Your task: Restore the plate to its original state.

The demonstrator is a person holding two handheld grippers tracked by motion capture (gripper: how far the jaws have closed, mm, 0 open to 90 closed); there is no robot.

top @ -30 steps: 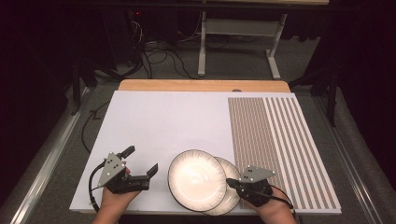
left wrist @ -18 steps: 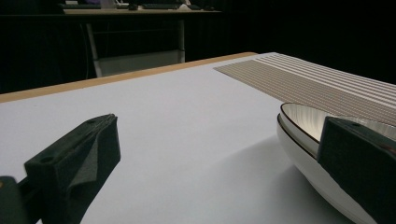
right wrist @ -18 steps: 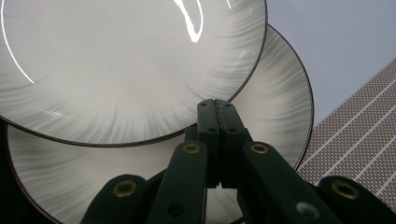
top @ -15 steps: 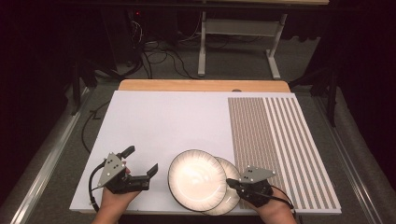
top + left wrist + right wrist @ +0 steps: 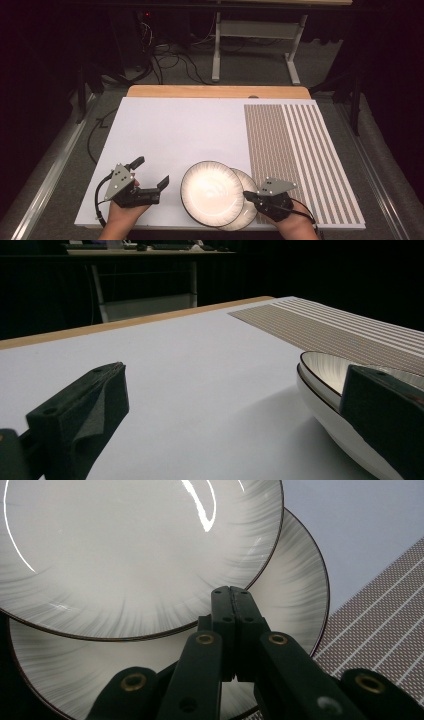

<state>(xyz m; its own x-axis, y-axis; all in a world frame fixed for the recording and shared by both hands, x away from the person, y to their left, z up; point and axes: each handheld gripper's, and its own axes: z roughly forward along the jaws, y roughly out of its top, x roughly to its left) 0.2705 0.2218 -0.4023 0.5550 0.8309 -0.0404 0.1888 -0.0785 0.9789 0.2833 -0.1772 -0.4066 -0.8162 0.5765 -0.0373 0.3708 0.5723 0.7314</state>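
White table (image 5: 170, 135), two overlapping plates (image 5: 212, 192) lying flat

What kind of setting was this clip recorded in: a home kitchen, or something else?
Probably a lab or recording studio, not a kitchen. The white board lies on a work table amid dark surroundings, loose cables trail on the floor behind, and a metal desk frame stands beyond.

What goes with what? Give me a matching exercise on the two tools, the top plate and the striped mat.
1. left tool
2. right tool
3. top plate
4. striped mat

A. jaws shut
B. on the right side of the table
C. jaws open
D. rests on another plate

Pairs: 1-C, 2-A, 3-D, 4-B
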